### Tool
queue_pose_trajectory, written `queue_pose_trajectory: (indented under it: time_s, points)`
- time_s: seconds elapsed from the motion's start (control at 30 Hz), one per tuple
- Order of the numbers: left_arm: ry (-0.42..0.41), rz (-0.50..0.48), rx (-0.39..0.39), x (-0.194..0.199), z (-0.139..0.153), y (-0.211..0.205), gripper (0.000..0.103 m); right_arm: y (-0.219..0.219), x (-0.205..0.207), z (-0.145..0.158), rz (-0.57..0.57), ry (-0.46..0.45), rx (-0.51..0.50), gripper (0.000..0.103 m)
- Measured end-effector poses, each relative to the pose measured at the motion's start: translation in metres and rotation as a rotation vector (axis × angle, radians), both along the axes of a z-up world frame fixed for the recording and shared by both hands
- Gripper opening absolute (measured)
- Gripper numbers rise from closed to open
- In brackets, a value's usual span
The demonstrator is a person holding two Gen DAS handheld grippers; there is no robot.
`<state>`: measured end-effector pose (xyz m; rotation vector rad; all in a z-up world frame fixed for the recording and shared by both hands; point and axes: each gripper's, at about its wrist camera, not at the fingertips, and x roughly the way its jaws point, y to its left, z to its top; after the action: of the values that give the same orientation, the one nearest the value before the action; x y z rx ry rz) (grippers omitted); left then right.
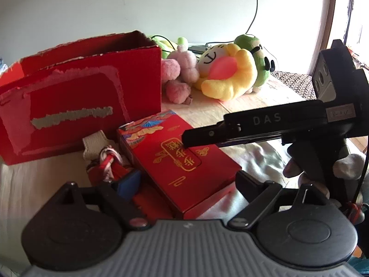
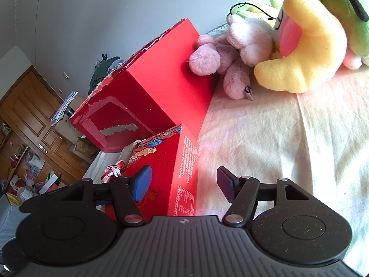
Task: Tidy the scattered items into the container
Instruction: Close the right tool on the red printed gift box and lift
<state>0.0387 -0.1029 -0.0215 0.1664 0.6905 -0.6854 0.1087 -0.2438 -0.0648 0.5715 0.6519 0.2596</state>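
The big red open box [image 1: 80, 87] [image 2: 147, 85] stands at the left on the cream sheet. In front of it lies a small red gift box [image 1: 184, 157] [image 2: 170, 175] with gold writing. My left gripper [image 1: 188, 184] is open, and the gift box lies between its fingers with the pads off it. My right gripper [image 2: 184, 183] is also open. Its left pad [image 2: 143, 184] hovers over the box top and its right pad [image 2: 227, 184] stands clear of the box side. From the left wrist view, the right gripper [image 1: 191, 138] reaches in over the gift box.
A red-and-white cord with a white tag [image 1: 108, 159] [image 2: 115, 170] lies left of the gift box. Pink [image 1: 182, 73] [image 2: 221, 64], yellow [image 1: 230, 73] [image 2: 306, 53] and green [image 1: 256, 55] [image 2: 341, 7] plush toys sit behind. A hand [image 1: 293, 168] holds the right gripper.
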Motion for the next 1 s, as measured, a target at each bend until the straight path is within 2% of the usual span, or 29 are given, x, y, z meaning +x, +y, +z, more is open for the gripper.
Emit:
queue_pose_trajectory:
  time_s: [0.1,0.3,0.43,0.53,0.67,0.77,1.0]
  points:
    - [0.0,0.001,0.006,0.003,0.0,-0.002,0.095,-0.003,0.0,-0.002,0.003,0.002,0.016,0.066]
    - [0.012,-0.019,-0.004,0.007,-0.002,-0.01,0.095,-0.001,0.003,-0.002,0.031,0.005,0.028,0.066]
    - [0.037,-0.062,-0.034,0.007,-0.002,-0.024,0.095,-0.004,0.0,-0.001,0.039,0.007,0.033,0.067]
    - [0.014,-0.093,-0.01,0.003,-0.004,-0.036,0.095,-0.01,-0.009,0.0,0.014,0.004,0.012,0.067]
    - [0.069,-0.093,-0.017,0.013,-0.013,-0.036,0.097,-0.023,-0.017,-0.003,-0.016,0.022,0.044,0.068]
    - [0.121,-0.084,-0.059,0.024,-0.016,-0.032,0.096,-0.027,-0.015,-0.006,-0.023,0.026,0.065,0.068]
    - [0.061,-0.073,-0.029,0.02,-0.019,-0.046,0.094,-0.02,-0.011,-0.005,-0.013,0.009,0.035,0.069]
